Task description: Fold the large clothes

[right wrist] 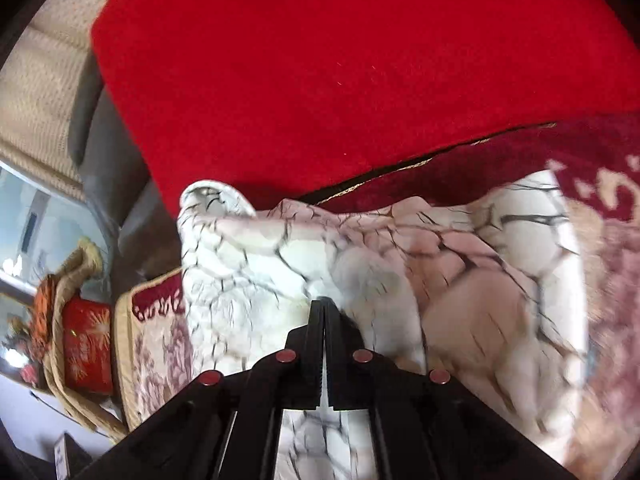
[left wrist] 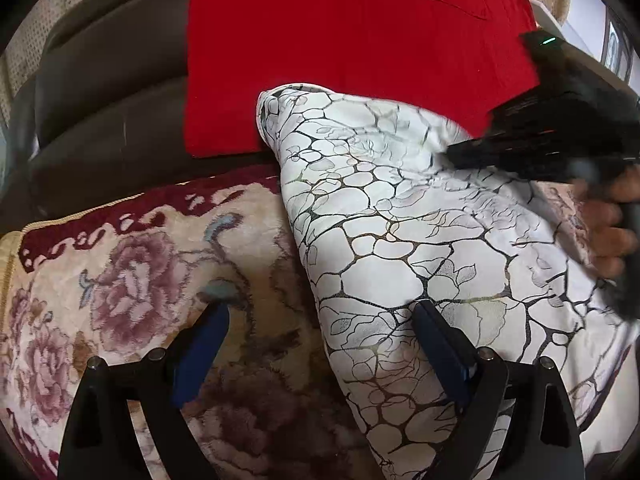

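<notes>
**White Garment Half Gathered on Floral Throw**

My left claw (left wrist: 320,312) stands spread wide above the sofa, one blue pad (left wrist: 200,354) over the floral throw (left wrist: 132,280), the other over the white garment (left wrist: 400,240) with its black crackle print; neither pad presses on cloth. The garment lies in a long fold across the throw, its far end reaching the red cloth (left wrist: 340,40) draped on the sofa back. My right claw (right wrist: 323,304) is clenched, its tips pinching a ridge of the white garment, which bunches up just ahead of them. In the left view my right hand (left wrist: 604,232) shows blurred at the garment's right edge.
</notes>
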`<state>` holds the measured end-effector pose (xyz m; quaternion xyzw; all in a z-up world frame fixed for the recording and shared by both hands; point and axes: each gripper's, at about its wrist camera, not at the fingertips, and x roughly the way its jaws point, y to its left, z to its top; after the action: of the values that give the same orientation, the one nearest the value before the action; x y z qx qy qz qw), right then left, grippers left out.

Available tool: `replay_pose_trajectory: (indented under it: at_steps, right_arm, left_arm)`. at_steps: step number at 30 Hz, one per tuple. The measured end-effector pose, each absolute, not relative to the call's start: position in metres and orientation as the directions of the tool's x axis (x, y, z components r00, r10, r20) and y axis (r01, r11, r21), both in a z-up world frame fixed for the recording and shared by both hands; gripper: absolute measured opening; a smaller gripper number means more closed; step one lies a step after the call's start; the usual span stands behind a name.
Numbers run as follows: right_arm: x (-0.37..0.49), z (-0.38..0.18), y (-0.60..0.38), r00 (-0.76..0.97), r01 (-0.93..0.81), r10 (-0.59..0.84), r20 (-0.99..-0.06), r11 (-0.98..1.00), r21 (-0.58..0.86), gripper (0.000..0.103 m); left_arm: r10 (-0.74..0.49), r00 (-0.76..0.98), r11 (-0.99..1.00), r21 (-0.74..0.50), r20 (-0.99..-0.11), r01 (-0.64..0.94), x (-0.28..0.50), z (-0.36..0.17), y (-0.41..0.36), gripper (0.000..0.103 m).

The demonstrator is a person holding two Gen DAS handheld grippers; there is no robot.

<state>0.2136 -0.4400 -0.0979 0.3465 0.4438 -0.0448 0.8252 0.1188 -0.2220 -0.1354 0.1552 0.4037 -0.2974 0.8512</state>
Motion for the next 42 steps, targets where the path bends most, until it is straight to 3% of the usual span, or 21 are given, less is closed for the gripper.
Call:
replay_pose_trajectory:
  at_steps: [9,17,22,36,42]
  right_arm:
    - [0.103,-0.049,-0.387,0.587,0.234,0.21,-0.782,0.88,0.412,0.009]
    - [0.06,-0.108,-0.384,0.59,0.276,0.11,-0.8,0.904,0.327,0.006]
    - [0.058,-0.108,-0.384,0.598,0.288,0.084,-0.797,0.906,0.311,0.002]
    - [0.002,-0.06,-0.378,0.669,0.299,0.14,-0.73,0.848,0.437,0.009]
    - [0.01,-0.082,-0.374,0.621,0.344,0.129,-0.773,0.842,0.416,0.01]
  left_arm:
    - [-0.34,0.528,0.794,0.063,-0.778,0.605,0.118,-0.135,-0.22,0.093]
    - [-0.309,0.551,0.814,0.084,-0.775,0.575,0.107,-0.133,-0.223,0.093]
    - [-0.279,0.564,0.82,0.112,-0.777,0.561,0.101,-0.125,-0.22,0.093]
    - [-0.257,0.658,0.84,0.174,-0.707,0.515,0.048,-0.085,-0.2,0.093]
    - [-0.248,0.657,0.833,0.189,-0.712,0.52,0.037,-0.09,-0.199,0.093]
